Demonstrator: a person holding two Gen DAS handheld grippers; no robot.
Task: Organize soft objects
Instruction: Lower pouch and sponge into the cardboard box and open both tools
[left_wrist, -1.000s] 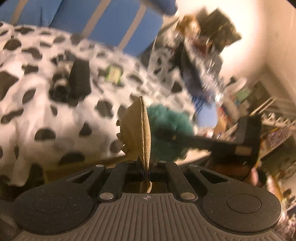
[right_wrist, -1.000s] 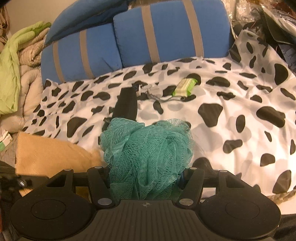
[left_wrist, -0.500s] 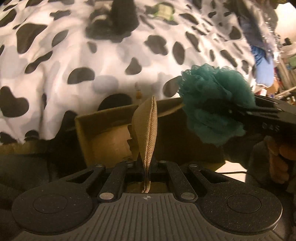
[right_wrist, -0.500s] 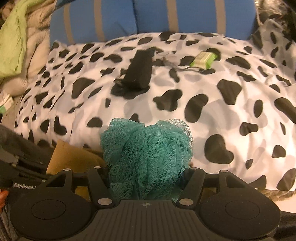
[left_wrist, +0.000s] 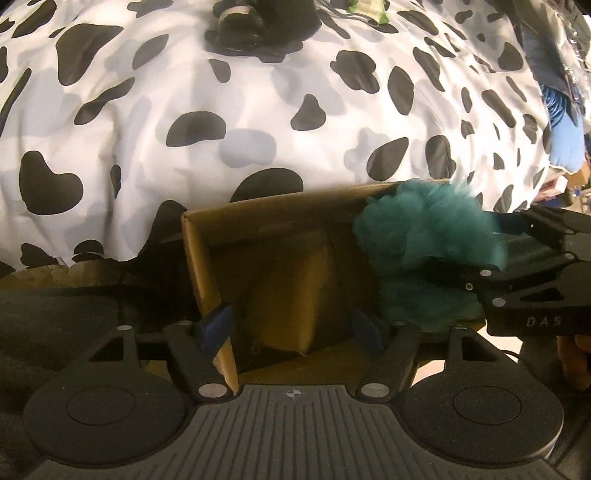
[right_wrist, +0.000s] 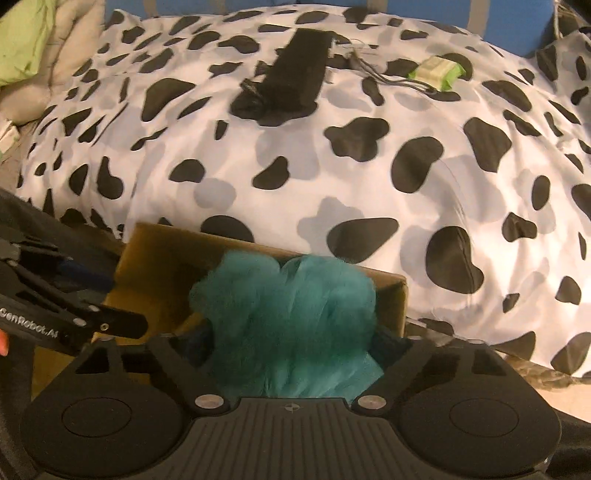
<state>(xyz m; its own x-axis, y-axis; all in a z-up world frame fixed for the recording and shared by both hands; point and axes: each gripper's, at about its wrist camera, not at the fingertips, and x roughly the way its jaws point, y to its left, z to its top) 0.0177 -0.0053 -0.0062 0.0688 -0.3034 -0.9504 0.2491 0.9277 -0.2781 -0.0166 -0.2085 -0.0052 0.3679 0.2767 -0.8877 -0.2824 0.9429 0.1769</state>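
Teal loofah (right_wrist: 291, 314) between right hand-held gripper (right_wrist: 295, 343) fingers, over cardboard box (right_wrist: 397, 299)

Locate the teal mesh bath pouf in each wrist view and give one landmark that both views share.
Left wrist view: the teal mesh bath pouf sits right of centre, held in the right gripper over the right end of the open brown cardboard box.
Right wrist view: the pouf is at bottom centre, between this gripper's fingers, over the box.
Shared landmark: the black-and-white cow-print blanket behind the box.
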